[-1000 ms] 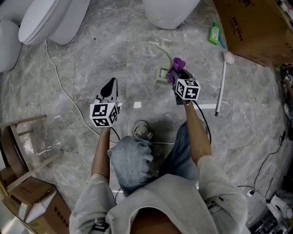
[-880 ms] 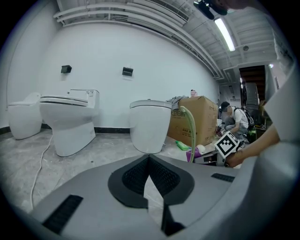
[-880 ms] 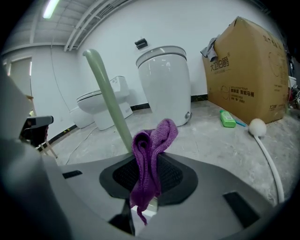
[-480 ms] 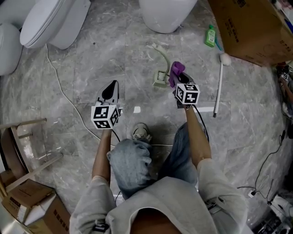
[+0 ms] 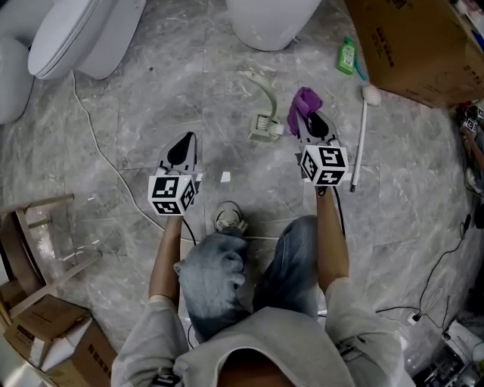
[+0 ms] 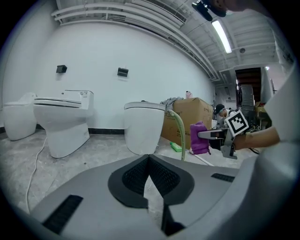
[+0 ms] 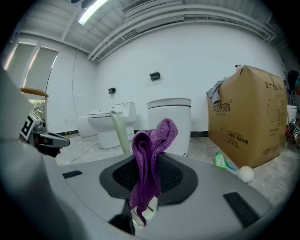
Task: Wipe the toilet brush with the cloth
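Observation:
The toilet brush [image 5: 263, 128] lies on the grey marble floor, its pale green curved handle [image 5: 268, 92] arching toward the far toilet. My right gripper [image 5: 311, 121] is shut on a purple cloth [image 5: 302, 106], a little to the right of the brush head and apart from it. In the right gripper view the cloth [image 7: 150, 152] stands folded between the jaws, with the green handle [image 7: 120, 132] behind it on the left. My left gripper [image 5: 183, 143] hovers left of the brush, shut and empty; its pads [image 6: 140, 174] meet with nothing between them.
A white toilet [image 5: 83, 34] stands at the far left and another toilet base [image 5: 268, 23] at the far centre. A cardboard box [image 5: 423, 41], a green bottle [image 5: 348, 57] and a white rod with a ball end [image 5: 363, 136] lie right. A cable [image 5: 98, 143] runs left.
My right gripper has carried the purple cloth to the right, away from the brush head that it was against a second ago. The left gripper has stayed put.

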